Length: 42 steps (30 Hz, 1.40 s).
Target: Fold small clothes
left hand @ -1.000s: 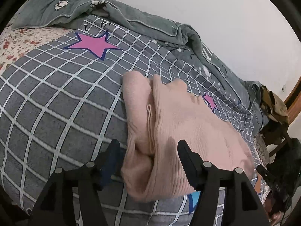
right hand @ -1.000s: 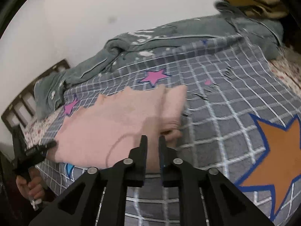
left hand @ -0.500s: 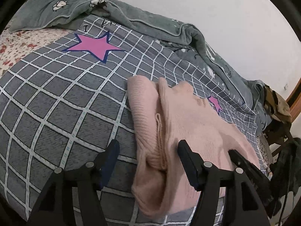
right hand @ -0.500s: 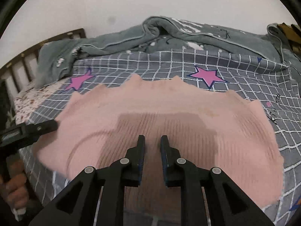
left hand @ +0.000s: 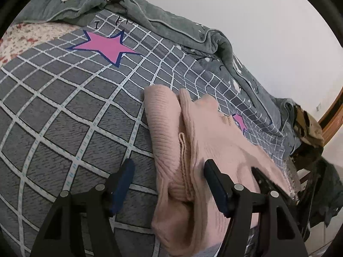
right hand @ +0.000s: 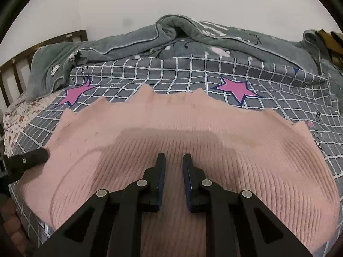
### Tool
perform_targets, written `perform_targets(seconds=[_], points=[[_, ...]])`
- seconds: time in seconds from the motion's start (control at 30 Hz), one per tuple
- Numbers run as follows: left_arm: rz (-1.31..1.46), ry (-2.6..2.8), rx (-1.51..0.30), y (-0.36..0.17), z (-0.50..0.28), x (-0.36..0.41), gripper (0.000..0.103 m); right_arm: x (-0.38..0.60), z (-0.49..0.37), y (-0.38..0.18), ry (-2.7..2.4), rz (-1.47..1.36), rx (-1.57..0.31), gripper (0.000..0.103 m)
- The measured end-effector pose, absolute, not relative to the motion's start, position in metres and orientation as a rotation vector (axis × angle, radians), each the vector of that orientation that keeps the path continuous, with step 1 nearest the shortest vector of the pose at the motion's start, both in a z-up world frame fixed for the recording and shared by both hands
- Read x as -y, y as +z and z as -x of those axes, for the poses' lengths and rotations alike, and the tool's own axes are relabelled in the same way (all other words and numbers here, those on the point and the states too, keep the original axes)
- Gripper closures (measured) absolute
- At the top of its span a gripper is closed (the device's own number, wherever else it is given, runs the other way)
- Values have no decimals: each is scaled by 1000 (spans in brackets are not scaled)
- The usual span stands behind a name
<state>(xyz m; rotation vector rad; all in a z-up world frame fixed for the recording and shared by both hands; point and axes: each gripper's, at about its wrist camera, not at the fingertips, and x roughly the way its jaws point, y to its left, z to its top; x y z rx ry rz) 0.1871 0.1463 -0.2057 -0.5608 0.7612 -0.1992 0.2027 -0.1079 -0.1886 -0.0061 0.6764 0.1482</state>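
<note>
From my left wrist camera: the left tool [left hand: 168, 184] stands apart, its 2 black fingers straddling the bunched near edge of 1 pink ribbed knit garment [left hand: 205, 150], though I cannot tell whether either pad touches the cloth. The garment lies on a bed under a grey grid-pattern cover [left hand: 64, 111] printed with 2 pink stars, 1 large [left hand: 105, 46] and 1 half hidden behind the knit. A rumpled grey-green blanket [left hand: 171, 27] runs along the white wall behind. At the right edge, the tip of the right tool [left hand: 265, 182] rests against the garment, with a heap of dark clothing [left hand: 308, 132] beyond the bed's end.

From my right wrist camera: the right tool [right hand: 173, 171] has its 2 fingers nearly together, a narrow gap between them with nothing clamped, poised over the flat pink garment [right hand: 193, 128], which fills the foreground with its scalloped far edge. The left tool's tip [right hand: 32, 158] meets the garment's left edge. 2 pink stars show on the cover, the blanket [right hand: 150, 42] piles behind, and a brown slatted headboard [right hand: 17, 68] stands at left.
</note>
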Motion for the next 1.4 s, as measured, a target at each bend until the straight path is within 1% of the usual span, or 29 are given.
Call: perform_targets(seconds=[0.07,0.13,0.27,0.47,0.6,0.63,0.7,0.73,0.83,0.97,1.03,1.2,1.4], points=[[591,-212,-760,-206,-188,-146,39,107,-195,-187,155,24,-675,86],[619,-232,-766,-207,-191,-144,45,107,-186,-185,162,38,-667,86],[617,-205,-770,-208,-192,-138,45,111,-170,-185,161,16,-661,86],[617,-172,-771,-207,-195,-133,45,108,-152,-184,161,62,-646,84],[611,-154,-773,-208,-198,-130,45,114,-142,-182,238,63,-663,80],[604,-155,-775,-208,-199,-129,47,115,-140,-181,266,63,-667,78],[578,-152,-787,-208,-200,-125,53,121,-134,-176,350,56,-663,78],[570,-144,-786,-208,-200,-124,59,126,-131,-173,384,36,-646,78],[589,-144,-788,-211,-202,-127,73,145,-125,-159,435,-34,-590,78],[630,-124,-830,-208,-202,-130,77,175,-125,-139,404,-69,-510,75],[634,-80,-854,-200,-204,-125,79,193,-128,-133,373,-101,-493,73],[483,19,-856,-167,-205,-93,81,242,-136,-130,286,-186,-505,72],[430,13,-835,-120,-202,-49,82,299,-133,-134,187,-243,-538,72]])
